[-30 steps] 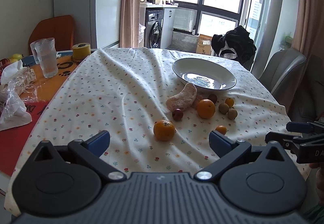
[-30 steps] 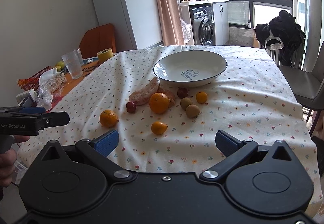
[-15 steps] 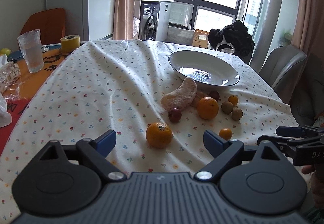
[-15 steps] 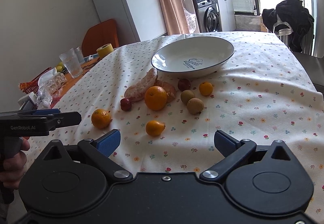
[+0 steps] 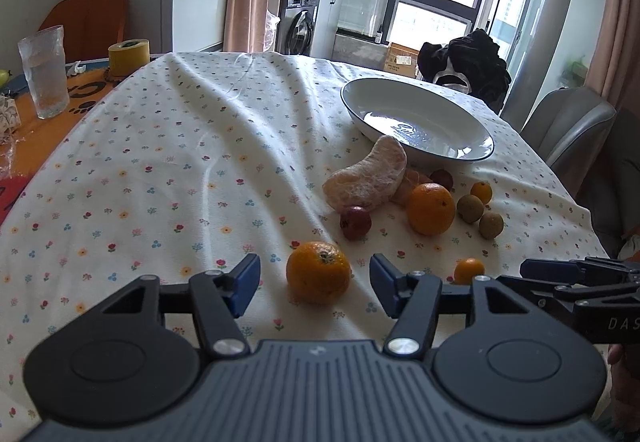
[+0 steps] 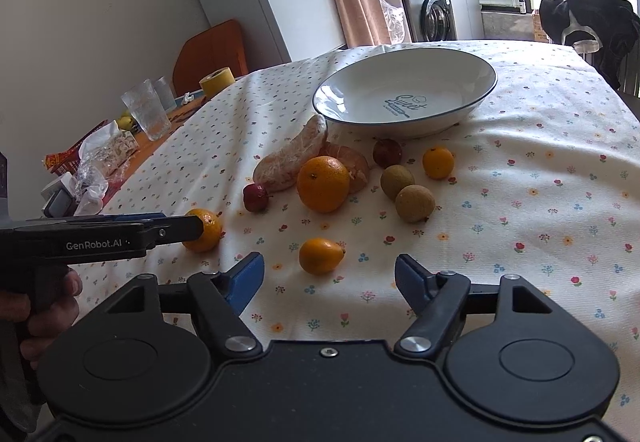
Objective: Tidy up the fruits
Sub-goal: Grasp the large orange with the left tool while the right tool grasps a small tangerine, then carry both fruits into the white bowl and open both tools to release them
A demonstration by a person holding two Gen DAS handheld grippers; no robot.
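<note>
Both grippers are sitting closer to the fruit than a second ago, and the tangerine (image 5: 318, 271) is now lying between the tips of the left gripper (image 5: 315, 282) instead of well ahead of them. That gripper's jaws are standing wide, a gap showing on each side of the tangerine, so it is gripping nothing; from the right wrist view its finger is crossing in front of the same fruit (image 6: 208, 228), and touch cannot be told. The right gripper (image 6: 329, 276) is likewise spread wide and empty, with the kumquat (image 6: 321, 255) lying just ahead of its tips, roughly midway between them, apart from both pads. Farther back, the orange (image 6: 323, 183) is sitting against a peeled segment (image 6: 292, 160), with two brown fruits (image 6: 405, 190), a small orange one (image 6: 438, 162) and two dark red ones (image 6: 256, 197) nearby. All are resting on the flowered cloth (image 6: 540, 178), just before the plate (image 6: 404, 92), which is holding no fruit.
</note>
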